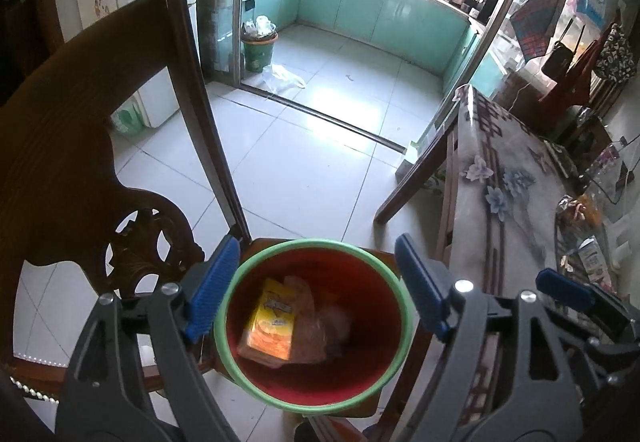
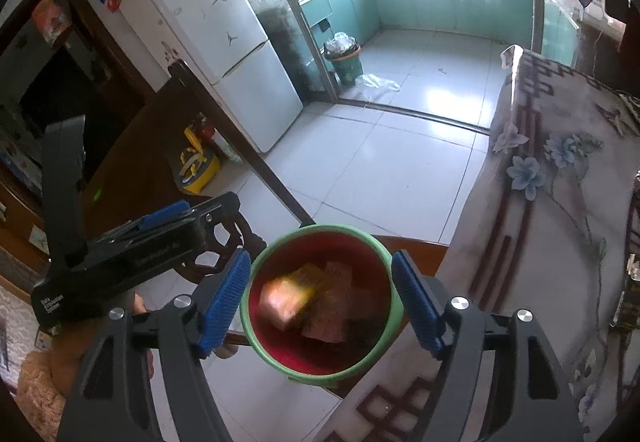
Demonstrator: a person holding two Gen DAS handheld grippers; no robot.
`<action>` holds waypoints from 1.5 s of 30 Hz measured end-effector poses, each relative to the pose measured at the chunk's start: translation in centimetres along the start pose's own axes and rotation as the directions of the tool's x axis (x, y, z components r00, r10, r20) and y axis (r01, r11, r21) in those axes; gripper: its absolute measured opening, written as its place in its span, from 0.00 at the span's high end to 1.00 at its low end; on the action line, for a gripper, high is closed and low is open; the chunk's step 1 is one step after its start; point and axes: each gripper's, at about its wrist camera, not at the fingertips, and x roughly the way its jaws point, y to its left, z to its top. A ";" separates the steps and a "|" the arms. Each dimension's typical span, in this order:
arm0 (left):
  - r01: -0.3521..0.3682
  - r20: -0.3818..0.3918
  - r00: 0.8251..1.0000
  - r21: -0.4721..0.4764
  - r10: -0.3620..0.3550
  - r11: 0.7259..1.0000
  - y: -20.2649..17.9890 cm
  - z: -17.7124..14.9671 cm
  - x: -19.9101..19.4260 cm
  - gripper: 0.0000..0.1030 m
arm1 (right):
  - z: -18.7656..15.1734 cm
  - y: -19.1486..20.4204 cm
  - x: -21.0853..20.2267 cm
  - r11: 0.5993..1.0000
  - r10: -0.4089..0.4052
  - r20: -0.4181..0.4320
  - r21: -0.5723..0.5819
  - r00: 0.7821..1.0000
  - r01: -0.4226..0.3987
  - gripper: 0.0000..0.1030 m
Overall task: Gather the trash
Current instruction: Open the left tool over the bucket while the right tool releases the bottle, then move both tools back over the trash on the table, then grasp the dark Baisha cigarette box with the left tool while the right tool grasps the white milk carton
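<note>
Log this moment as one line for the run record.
left gripper: open over bin | right gripper: open over bin | yellow packet: inside bin | bin: on chair

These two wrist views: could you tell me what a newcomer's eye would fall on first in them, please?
First comes the small bin, red inside with a green rim, standing on a wooden chair seat low in the centre of both views, with a yellow packet and other wrappers inside. The blue-padded left gripper and right gripper frame it, jaws open and empty. Behind, bright light floods the teal kitchen.
</note>
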 end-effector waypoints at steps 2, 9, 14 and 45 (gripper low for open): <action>0.001 0.014 1.000 0.004 -0.001 1.000 -0.1 -0.1 -0.6 0.24 | -0.2 -0.1 -1.1 1.000 -0.012 0.021 -0.008 1.000 0.012 0.31; 0.026 0.048 0.998 0.015 -0.027 1.000 -1.4 -1.3 -3.2 0.22 | -1.3 -0.8 -4.8 0.998 -0.051 0.092 -0.016 0.994 0.053 0.31; 0.053 0.053 0.997 0.059 -0.057 0.997 -4.7 -2.5 -4.2 0.21 | -2.8 -3.0 -7.4 0.997 -0.078 0.124 0.013 0.989 0.077 0.30; 0.181 -0.136 0.978 0.195 -0.156 0.964 -36.7 -14.1 -2.0 0.17 | -4.2 -48.2 -11.9 0.919 -0.388 -0.275 -0.043 0.880 0.392 0.23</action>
